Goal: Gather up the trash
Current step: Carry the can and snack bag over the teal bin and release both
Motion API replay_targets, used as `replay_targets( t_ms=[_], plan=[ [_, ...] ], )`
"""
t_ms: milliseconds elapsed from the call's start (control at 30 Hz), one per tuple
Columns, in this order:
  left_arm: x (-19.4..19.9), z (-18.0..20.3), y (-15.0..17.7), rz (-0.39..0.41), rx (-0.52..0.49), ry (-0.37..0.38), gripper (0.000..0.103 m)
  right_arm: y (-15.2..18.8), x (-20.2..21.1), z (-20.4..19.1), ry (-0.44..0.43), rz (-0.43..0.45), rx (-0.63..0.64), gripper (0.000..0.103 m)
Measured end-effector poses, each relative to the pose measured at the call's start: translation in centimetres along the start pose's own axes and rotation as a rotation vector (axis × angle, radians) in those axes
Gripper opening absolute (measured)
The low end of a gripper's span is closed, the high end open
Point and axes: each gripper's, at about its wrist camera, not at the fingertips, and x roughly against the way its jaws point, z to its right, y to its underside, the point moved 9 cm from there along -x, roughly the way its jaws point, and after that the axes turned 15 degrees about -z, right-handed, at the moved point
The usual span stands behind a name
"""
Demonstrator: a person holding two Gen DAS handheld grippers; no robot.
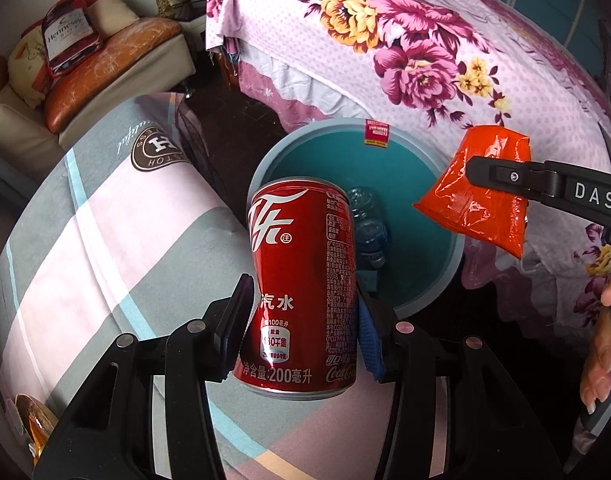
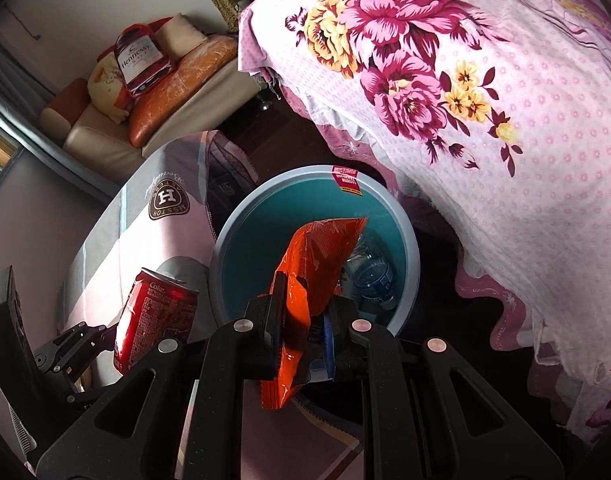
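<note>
Landmark taken: the teal bin (image 1: 405, 216), round, pale-rimmed, standing on dark floor between two covered beds; a red sticker (image 1: 376, 132) sits on its far rim.

Left gripper (image 1: 301, 320): clamped on a red cola can (image 1: 301, 280), pads pressing its lower waist, which is dented inward; the can stands upright at the bin's near-left edge, hiding part of the rim; its base is not visible from this side.

Right gripper (image 2: 301, 336): closed on an orange snack packet (image 2: 317, 264), crumpled; its upper part leans over the bin's mouth, its lower end hangs below the pads; print on it cannot be read.

Inside the bin: a clear plastic bottle (image 2: 371, 276) with a blue label, half hidden behind the packet in the right view and behind the can in the left.

A hand (image 1: 601, 344) shows at the left view's right edge, cut off by the frame.
</note>
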Motion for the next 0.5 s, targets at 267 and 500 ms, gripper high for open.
replay_targets(
  t_ms=[267,500],
  plan=[
    [-1.4,2.1,-2.1,-0.012,-0.020,0.044,0.049,-0.8,0.1,1.5,0.048,0.011,-0.015,0.015],
    [-1.0,1.5,-3.0,0.019,0.017,0.073,0.073,-1.3,-0.1,1.9,0.071,0.008,-0.021,0.015]
  ],
)
